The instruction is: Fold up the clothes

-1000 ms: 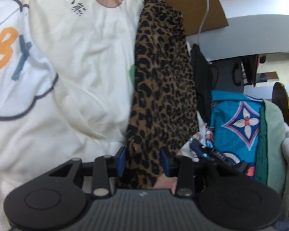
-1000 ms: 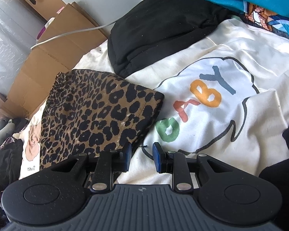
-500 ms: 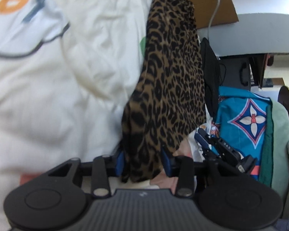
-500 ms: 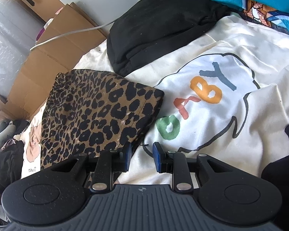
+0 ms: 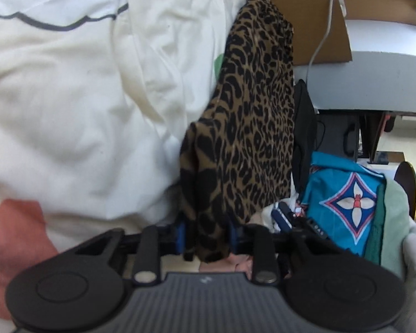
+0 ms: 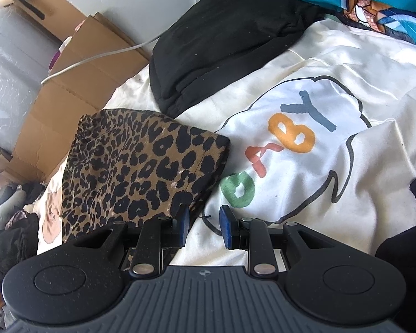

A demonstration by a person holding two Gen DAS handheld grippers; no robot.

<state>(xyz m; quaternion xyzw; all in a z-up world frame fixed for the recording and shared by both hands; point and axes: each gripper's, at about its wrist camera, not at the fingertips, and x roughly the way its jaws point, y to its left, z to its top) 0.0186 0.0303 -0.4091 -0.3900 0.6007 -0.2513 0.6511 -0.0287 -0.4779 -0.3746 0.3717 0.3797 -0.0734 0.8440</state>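
Left gripper has dropped closer to the leopard-print garment; fingers closing, its near corner between them. Garment lies folded on the cream BABY sheet. Right gripper narrowly parted, holding nothing, beside the garment's edge. Risk: bite looks shallow, though blurred; lifting could slip the corner and undo the fold.

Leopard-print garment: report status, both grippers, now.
Left gripper closing on leopard-print garment, fabric between the jaws. Right gripper open, empty, over white BABY sheet. Black garment lies beside it, apart.
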